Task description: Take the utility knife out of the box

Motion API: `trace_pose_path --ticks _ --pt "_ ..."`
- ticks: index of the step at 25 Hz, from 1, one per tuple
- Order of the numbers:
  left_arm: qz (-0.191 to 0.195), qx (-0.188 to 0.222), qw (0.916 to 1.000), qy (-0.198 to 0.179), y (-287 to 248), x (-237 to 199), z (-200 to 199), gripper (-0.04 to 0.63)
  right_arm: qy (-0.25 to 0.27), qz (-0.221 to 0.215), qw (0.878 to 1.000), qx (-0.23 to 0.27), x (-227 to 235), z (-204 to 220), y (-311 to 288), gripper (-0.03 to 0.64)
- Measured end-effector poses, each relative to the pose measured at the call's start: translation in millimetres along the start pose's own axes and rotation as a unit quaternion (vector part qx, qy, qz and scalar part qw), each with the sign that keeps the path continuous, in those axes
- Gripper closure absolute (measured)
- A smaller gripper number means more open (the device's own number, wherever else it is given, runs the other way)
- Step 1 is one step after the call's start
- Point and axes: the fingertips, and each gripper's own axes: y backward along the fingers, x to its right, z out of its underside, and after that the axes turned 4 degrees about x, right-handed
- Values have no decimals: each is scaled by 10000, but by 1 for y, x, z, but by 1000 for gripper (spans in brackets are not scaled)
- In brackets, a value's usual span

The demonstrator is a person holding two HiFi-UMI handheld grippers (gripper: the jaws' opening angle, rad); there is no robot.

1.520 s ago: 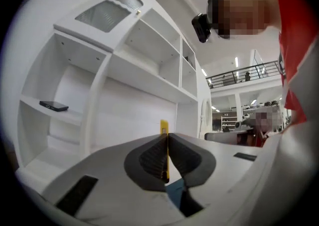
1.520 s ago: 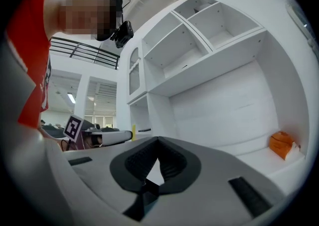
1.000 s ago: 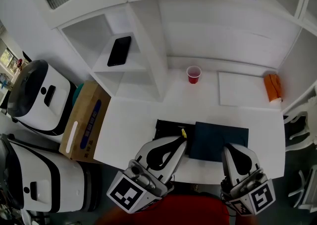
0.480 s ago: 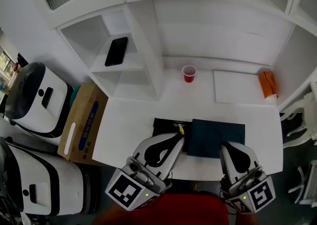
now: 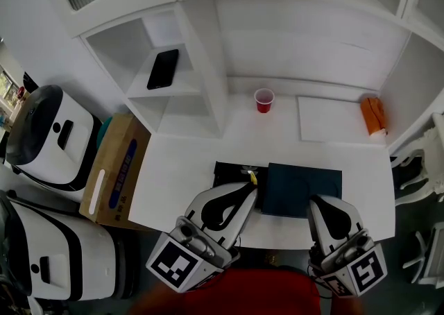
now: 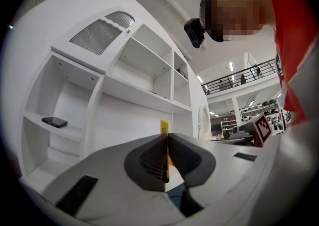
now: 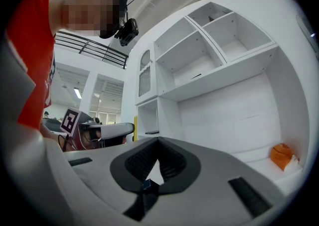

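Two pads of the left gripper (image 6: 166,143) were clamped tight on the yellow utility knife (image 6: 164,128), its end poking up past the fingertips, the black box (image 5: 227,171) lying just beyond them. Right gripper (image 7: 158,141) had its fingers pressed together at the tips, nothing between, right at the near edge of the dark blue lid (image 5: 302,192).

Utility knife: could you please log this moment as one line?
left gripper: shut on utility knife | utility knife: yellow, at edge of black box | right gripper: jaws together, at near edge of dark blue lid
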Motion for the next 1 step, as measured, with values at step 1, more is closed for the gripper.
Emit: trace_pose_path --ticks 1 --pt "-4 3 10000 -4 1 0 0 543 2 -7 10000 -3 -1 0 0 611"
